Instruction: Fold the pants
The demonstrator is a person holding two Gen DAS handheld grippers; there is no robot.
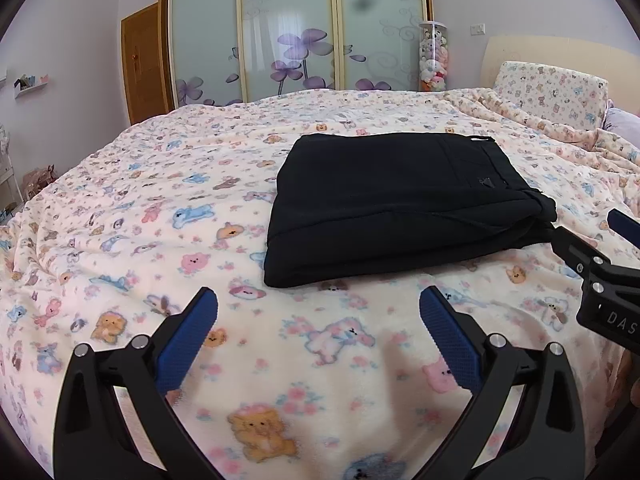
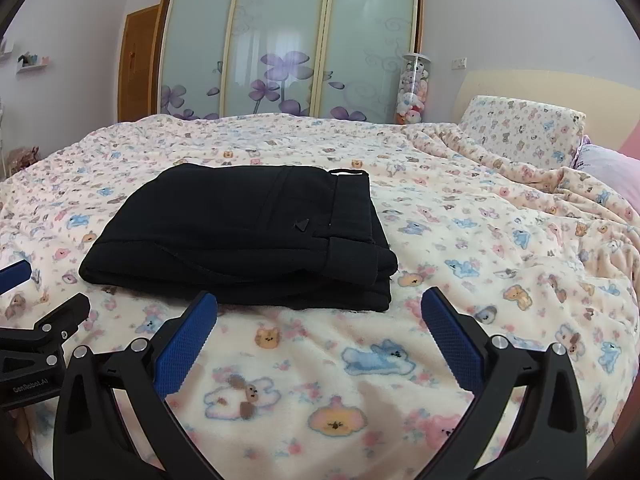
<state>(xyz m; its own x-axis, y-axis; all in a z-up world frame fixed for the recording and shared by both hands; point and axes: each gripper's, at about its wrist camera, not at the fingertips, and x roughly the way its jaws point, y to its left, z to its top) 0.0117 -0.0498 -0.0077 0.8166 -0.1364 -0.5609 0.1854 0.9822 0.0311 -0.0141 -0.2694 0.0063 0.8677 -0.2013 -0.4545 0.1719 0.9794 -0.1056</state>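
Black pants [image 1: 396,204] lie folded in a compact rectangle on the bed, waistband at the right; they also show in the right wrist view [image 2: 244,236]. My left gripper [image 1: 318,304] is open and empty, held just in front of the pants' near edge. My right gripper [image 2: 320,308] is open and empty, just in front of the pants' near right corner. The right gripper also shows at the right edge of the left wrist view [image 1: 588,228], beside the pants' right corner. The left gripper shows at the left edge of the right wrist view [image 2: 48,292].
The bed is covered with a cream blanket printed with animals [image 1: 160,216]. A matching pillow [image 2: 524,132] and bunched blanket lie at the right by the headboard. A sliding-door wardrobe [image 1: 292,28] and a tube of plush toys [image 1: 433,56] stand behind the bed.
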